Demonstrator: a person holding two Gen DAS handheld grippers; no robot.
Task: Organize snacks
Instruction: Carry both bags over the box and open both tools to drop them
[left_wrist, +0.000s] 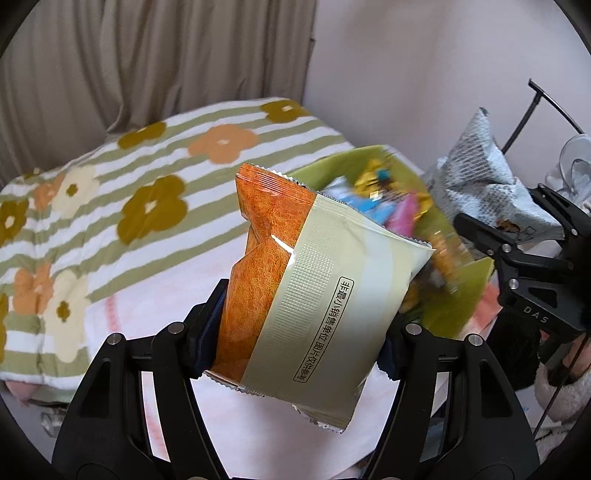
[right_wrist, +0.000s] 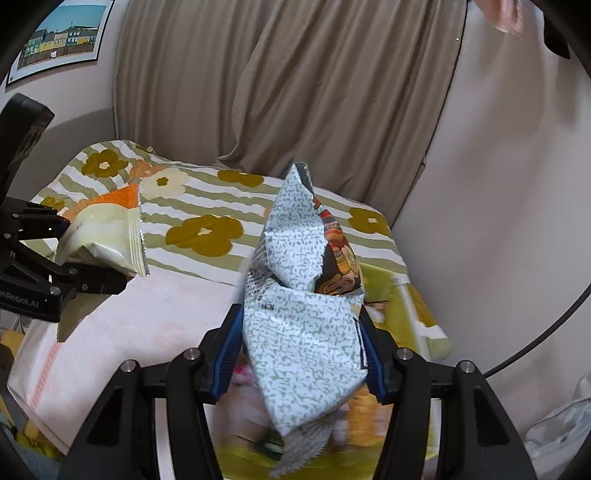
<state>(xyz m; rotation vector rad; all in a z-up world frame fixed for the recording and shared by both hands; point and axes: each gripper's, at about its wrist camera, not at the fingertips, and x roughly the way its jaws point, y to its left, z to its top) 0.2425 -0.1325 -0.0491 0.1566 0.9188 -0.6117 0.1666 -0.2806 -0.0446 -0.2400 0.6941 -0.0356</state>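
I have a snack in each gripper, both held above the bed. The left gripper (left_wrist: 295, 332) is clamped on the orange bag (left_wrist: 295, 280), an orange and cream packet that fills the centre of the left view, with the pads pressing its lower sides. The right gripper (right_wrist: 301, 354) is clamped on the white bag (right_wrist: 295, 314), a crumpled speckled packet at centre of the right view, with the blue pads squeezing it narrow at the waist. Each view also catches the other hand's load: the white bag sits at right in the left view, the orange bag at left in the right view.

The green box (left_wrist: 443, 258) is at right of centre in the left view, behind the orange bag, with blurred colourful packets inside. In the right view it lies low under the white bag, also blurred. The flowered blanket (left_wrist: 110, 192) covers the upper left of the bed, with a pale pink cloth (left_wrist: 155, 314) nearer to me.

Step in hand, my read: carrying, both bags up and clear of the box. I can't tell the drop spot from the frames; the open pink cloth looks likely. Next move needs a steady carry, the bags kept apart and set down flat before I let go. Both are puffy and slick, so a grip could slip.
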